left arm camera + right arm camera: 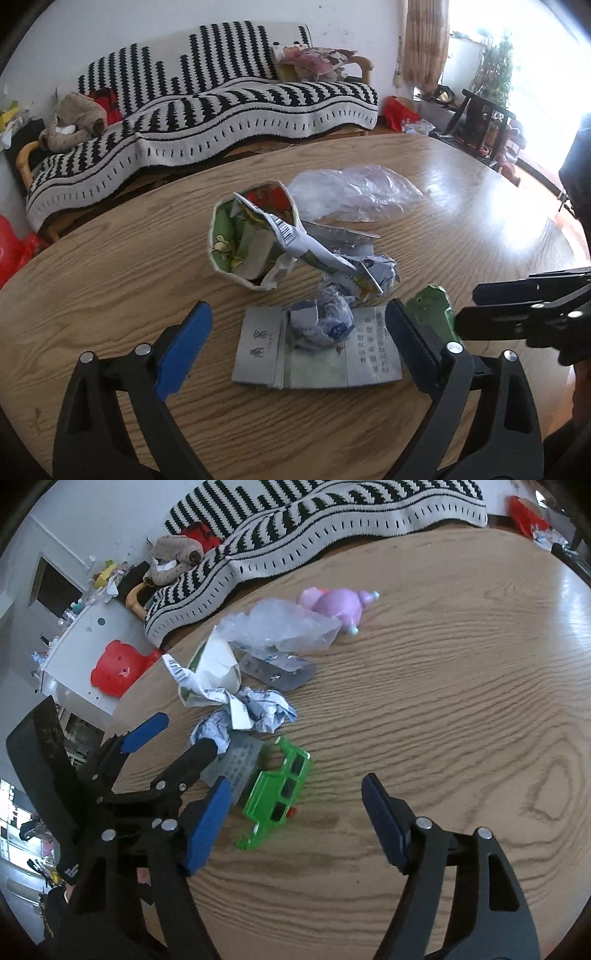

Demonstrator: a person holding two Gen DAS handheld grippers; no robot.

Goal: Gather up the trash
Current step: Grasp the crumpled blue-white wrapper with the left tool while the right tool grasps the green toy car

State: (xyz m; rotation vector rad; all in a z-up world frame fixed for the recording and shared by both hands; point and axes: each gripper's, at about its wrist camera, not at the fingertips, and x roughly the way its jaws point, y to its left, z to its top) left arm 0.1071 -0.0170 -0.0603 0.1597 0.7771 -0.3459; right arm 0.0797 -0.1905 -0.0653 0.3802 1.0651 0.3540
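A heap of trash lies on the round wooden table (pixel 110 295). It holds a torn printed paper carton (pixel 251 240), a clear plastic bag (pixel 354 188), a silver blister pack (pixel 343 232) and crumpled paper (pixel 373 273). My left gripper (pixel 297 343) is open. A crumpled bluish paper ball (pixel 321 321) sits between its blue pads on a flattened grey box (pixel 258 343), with neither pad touching it. My right gripper (pixel 295 825) is open just above the table. A green toy car (pixel 277 794) lies near its left pad. The left gripper (pixel 173 738) shows beside it.
A pink toy (pixel 336 605) lies behind the plastic bag (pixel 280 627). A sofa with a black-and-white striped cover (pixel 221 110) stands beyond the table's far edge. A red stool (pixel 114 668) stands off the table's left side. The right gripper (pixel 467 309) reaches in next to the green toy (pixel 432 314).
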